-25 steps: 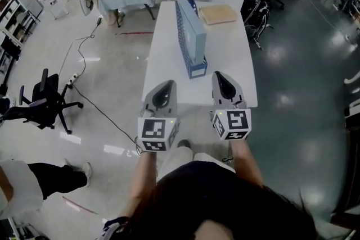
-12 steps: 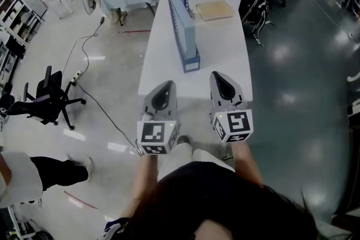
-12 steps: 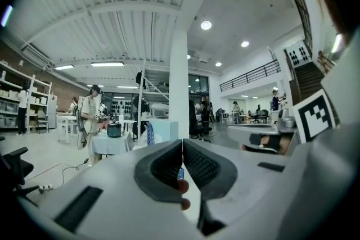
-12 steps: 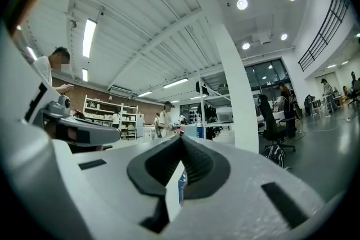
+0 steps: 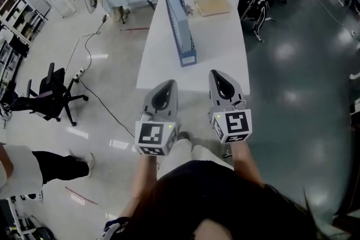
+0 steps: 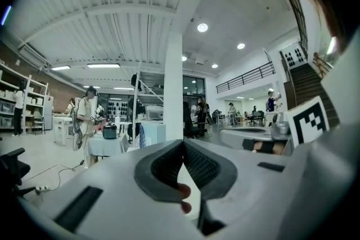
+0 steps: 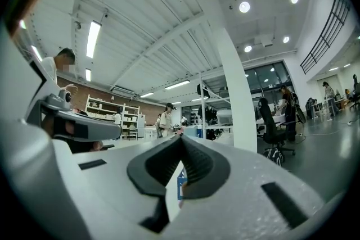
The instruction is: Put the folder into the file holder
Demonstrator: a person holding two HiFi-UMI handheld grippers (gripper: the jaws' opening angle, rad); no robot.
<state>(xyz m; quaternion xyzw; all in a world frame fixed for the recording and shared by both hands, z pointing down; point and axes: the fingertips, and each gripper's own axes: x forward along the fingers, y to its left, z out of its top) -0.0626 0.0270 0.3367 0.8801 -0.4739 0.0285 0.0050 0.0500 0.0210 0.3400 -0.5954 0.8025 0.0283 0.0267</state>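
Open-plan lab-office hall: long white table, office chair, shelving, polished floor.

Left gripper and right gripper side by side, jaws together

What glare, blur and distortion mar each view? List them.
Head view: the wide-angle lens bends the room at the edges, and lights glare off the glossy floor right of the table. Left gripper view: fisheye with black corners, ceiling ribs bowed, left gripper close and soft. Right gripper view: the same fisheye, lamps blown out, right gripper soft.
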